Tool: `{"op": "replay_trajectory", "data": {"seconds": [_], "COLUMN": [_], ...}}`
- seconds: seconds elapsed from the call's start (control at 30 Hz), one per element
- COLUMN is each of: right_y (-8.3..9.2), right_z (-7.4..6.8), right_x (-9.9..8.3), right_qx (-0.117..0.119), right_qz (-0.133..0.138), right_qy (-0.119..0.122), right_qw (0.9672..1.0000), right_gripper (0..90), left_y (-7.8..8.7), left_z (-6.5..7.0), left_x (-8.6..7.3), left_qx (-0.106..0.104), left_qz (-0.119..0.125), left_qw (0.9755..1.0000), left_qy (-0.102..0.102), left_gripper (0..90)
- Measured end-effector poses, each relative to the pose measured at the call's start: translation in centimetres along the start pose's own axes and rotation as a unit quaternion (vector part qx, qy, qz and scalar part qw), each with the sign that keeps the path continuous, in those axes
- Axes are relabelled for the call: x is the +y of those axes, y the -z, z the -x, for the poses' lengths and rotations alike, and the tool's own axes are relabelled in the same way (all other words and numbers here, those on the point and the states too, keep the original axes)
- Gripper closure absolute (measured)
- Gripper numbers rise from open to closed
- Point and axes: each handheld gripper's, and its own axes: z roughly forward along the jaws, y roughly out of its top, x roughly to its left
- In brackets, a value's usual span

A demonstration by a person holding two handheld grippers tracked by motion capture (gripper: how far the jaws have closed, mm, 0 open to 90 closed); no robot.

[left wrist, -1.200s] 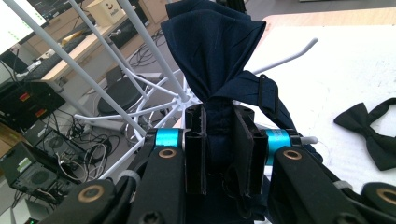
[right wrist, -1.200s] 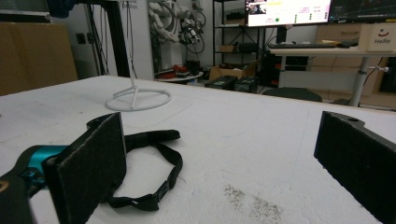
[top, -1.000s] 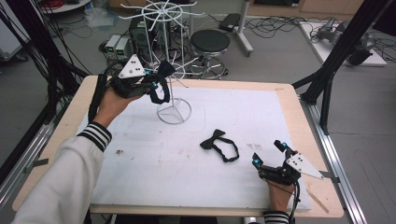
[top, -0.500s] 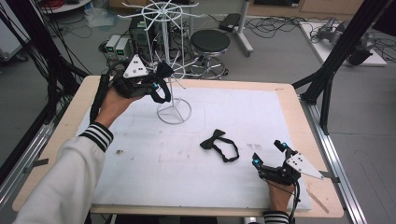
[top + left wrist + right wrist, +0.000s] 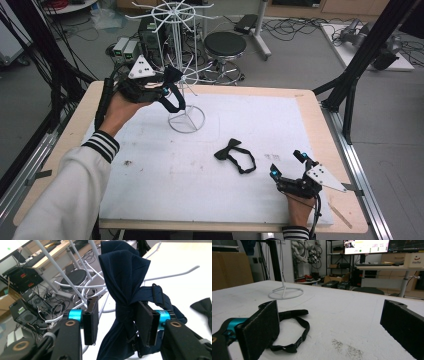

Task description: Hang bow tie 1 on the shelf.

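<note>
We are holding the left gripper (image 5: pixel 167 85) up beside the white wire display rack (image 5: pixel 181 60). Its jaws have just been opening, and the dark navy fabric bow tie (image 5: pixel 125 290) is hanging between them against one pad. Our right gripper (image 5: pixel 289 165) is resting wide open, holding nothing, well apart from the rack, near the black bow tie with a strap (image 5: pixel 235 155).

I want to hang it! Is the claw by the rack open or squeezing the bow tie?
Open: the left gripper has been opening, with a gap beside the navy bow tie.
</note>
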Motion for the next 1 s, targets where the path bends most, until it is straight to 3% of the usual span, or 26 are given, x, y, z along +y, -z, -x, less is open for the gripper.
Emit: {"op": "replay_trajectory", "data": {"seconds": [0.37, 0.5, 0.7, 0.9, 1.0], "right_y": [0.0, 0.0, 0.0, -0.01, -0.01], "right_z": [0.01, 0.01, 0.0, -0.02, 0.01], "right_x": [0.0, 0.0, 0.0, -0.01, 0.0], "right_qx": [0.0, 0.001, 0.0, 0.0, 0.0], "right_qz": [0.0, 0.0, 0.0, 0.0, 0.0], "right_qy": [0.0, -0.001, 0.0, 0.0, 0.002], "right_qw": [1.0, 1.0, 1.0, 1.0, 1.0], "right_gripper": [1.3, 1.3, 1.4, 1.3, 1.4], "left_y": [-0.17, -0.31, -0.22, -0.22, -0.31], "left_z": [-0.16, -0.23, -0.47, -0.35, -0.37], "left_x": [0.5, 0.52, 0.61, 0.73, 0.72], "left_qx": [0.0, -0.003, -0.003, 0.001, -0.009], "left_qz": [0.0, -0.006, -0.004, -0.012, -0.019], "left_qw": [0.9988, 0.9975, 0.9962, 0.9964, 0.9957], "left_qy": [0.048, 0.071, 0.087, 0.083, 0.09], "left_gripper": [38.0, 26.5, 16.8, 14.8, 13.0]}}
